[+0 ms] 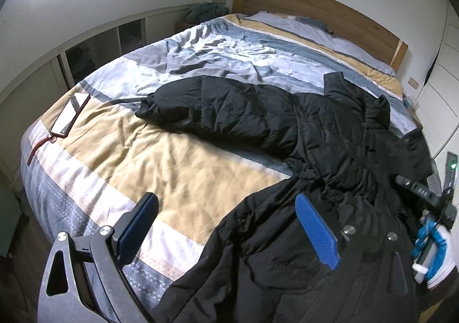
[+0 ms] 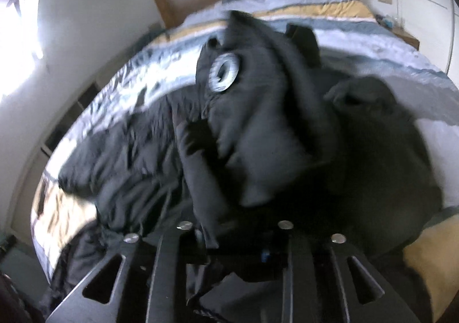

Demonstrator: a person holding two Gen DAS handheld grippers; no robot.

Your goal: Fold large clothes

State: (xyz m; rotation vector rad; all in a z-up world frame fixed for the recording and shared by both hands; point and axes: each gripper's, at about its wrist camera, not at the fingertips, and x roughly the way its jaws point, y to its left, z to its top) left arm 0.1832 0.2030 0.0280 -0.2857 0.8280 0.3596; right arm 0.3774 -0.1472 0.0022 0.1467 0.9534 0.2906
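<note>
On the bed, your left view shows the black coat spread toward the right side, one sleeve stretched left; your left gripper hangs wide apart over its hem, holding nothing. From your right view, blurred coat folds bury the right gripper; you cannot tell its grip.

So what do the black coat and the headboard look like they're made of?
Black coat: seemingly a synthetic shell with padding, going by quilted puffy panels and a faint sheen. Headboard: wood or wood-look veneer, matt, with visible brown grain.
</note>
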